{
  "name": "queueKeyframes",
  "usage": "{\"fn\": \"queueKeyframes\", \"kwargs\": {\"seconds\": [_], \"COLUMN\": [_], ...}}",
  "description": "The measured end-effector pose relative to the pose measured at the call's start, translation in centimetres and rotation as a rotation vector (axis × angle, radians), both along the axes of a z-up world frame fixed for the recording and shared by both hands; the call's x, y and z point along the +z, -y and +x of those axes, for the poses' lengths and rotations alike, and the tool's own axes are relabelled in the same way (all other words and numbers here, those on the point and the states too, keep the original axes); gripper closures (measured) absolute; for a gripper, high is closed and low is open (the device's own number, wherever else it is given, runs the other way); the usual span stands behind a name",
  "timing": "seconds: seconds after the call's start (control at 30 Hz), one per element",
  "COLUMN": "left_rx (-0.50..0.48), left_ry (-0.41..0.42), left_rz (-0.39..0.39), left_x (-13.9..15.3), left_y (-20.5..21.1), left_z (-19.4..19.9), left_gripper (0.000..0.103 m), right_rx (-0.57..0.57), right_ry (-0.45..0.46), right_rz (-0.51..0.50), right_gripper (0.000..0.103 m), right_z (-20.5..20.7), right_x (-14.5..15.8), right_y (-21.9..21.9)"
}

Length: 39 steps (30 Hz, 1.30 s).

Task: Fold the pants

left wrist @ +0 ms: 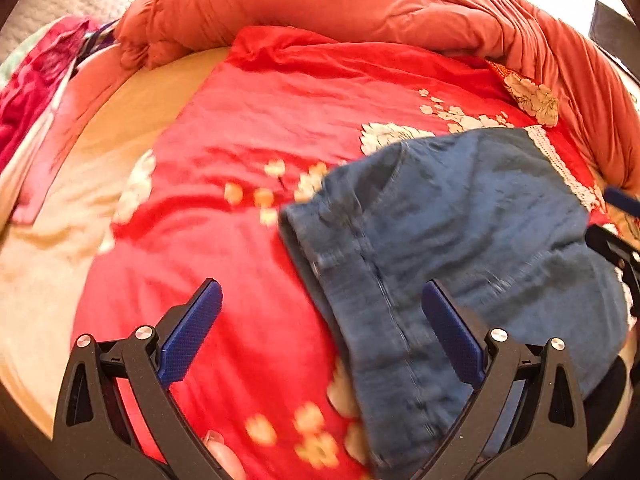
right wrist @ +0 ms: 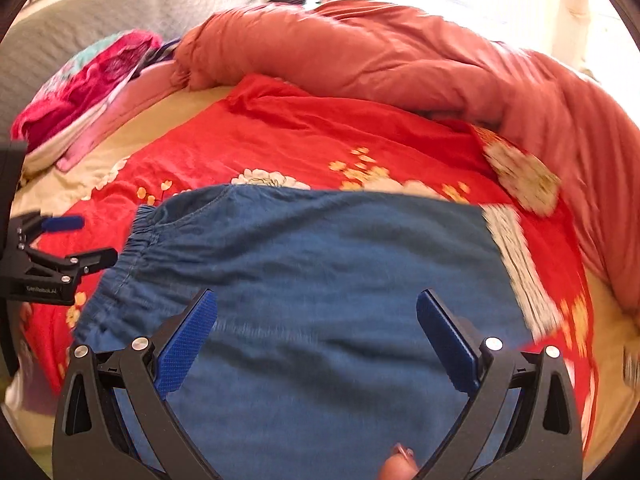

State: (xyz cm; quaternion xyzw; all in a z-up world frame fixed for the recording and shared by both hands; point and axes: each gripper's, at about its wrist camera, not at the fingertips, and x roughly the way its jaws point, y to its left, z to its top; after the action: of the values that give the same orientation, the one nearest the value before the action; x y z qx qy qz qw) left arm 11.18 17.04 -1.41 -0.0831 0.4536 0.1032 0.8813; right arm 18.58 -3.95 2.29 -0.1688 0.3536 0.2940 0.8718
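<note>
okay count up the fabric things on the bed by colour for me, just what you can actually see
Blue: 1, the denim pants
Red with flowers: 1, the floral sheet
Salmon orange: 1, the bunched comforter
Magenta pink: 1, the crumpled garment
Cream: 1, the under-sheet
Total: 5

The pants (right wrist: 320, 264) are seen as matt blue denim-like cloth with white lace trim (right wrist: 520, 272). The red sheet (left wrist: 248, 128) appears smooth, slightly glossy. Textured blue pads (right wrist: 184, 344) are fitted on black plastic.
</note>
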Motion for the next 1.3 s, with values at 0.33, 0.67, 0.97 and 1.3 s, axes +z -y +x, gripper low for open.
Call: {"fn": "queueKeyframes", "kwargs": {"seconds": [0.33, 0.67, 0.97, 1.3], "left_rx": [-0.032, -0.094, -0.18, -0.185], "left_ry": [-0.066, -0.028, 0.062, 0.076], "left_rz": [-0.052, -0.052, -0.052, -0.037], "left_x": [-3.5, -2.6, 0.5, 0.9], "left_y": [-2.6, -1.5, 1.0, 1.4], "left_z": [6.3, 6.2, 3.1, 2.2], "left_gripper": [0.031, 0.078, 0.082, 0.083], "right_rx": [0.162, 0.27, 0.517, 0.602], "right_ry": [-0.048, -0.039, 0.122, 0.033], "right_rz": [-0.118, -0.175, -0.293, -0.217], "right_gripper": [0.004, 0.004, 0.006, 0.082], "right_z": [7.0, 8.9, 6.7, 4.8], "right_x": [-2.3, -3.4, -3.7, -5.3], "right_y": [-7.0, -11.8, -13.8, -12.9]}}
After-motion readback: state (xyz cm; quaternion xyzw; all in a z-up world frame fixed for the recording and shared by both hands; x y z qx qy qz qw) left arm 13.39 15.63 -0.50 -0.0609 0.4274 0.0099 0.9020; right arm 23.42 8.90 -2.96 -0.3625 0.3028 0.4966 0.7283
